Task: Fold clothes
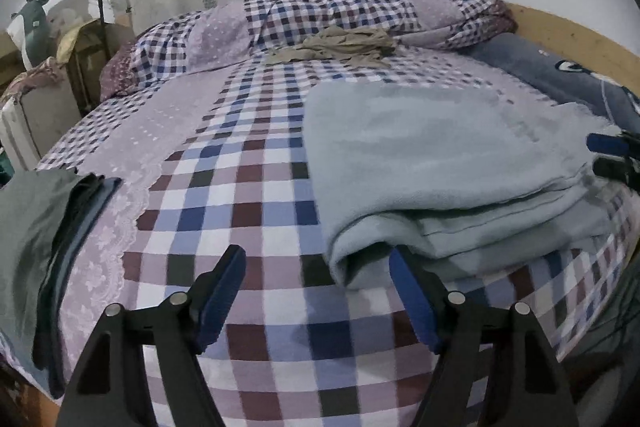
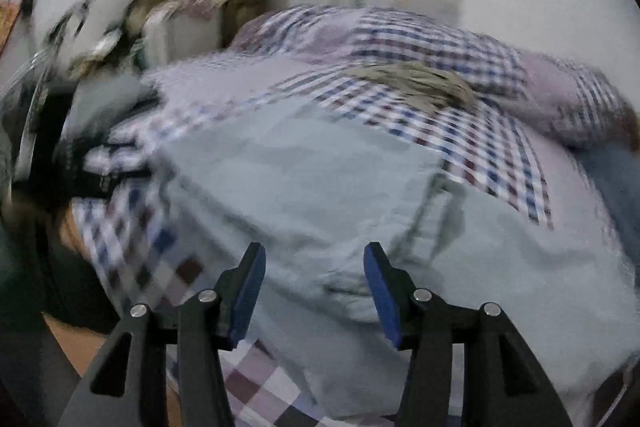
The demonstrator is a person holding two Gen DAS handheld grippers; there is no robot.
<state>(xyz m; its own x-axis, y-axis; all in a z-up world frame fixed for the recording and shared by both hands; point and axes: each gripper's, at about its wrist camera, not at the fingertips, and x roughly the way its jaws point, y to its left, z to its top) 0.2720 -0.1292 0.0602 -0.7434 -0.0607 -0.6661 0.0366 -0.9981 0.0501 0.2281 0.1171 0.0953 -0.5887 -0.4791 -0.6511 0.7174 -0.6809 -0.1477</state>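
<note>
We see the folded pale green garment [image 1: 448,163] lying on the right of the checked bed [image 1: 248,211]. Our left claw [image 1: 316,271] gapes wide at its near left corner; our right claw [image 2: 314,269] hovers wide over the cloth, holding nothing.

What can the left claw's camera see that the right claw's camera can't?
Only the left view shows the dark blue blanket, the grey-green folded stack and the right claw. Only the right view shows its own open fingers over the cloth. Both show the light blue garment, the tan garment and the checked bedsheet.
</note>
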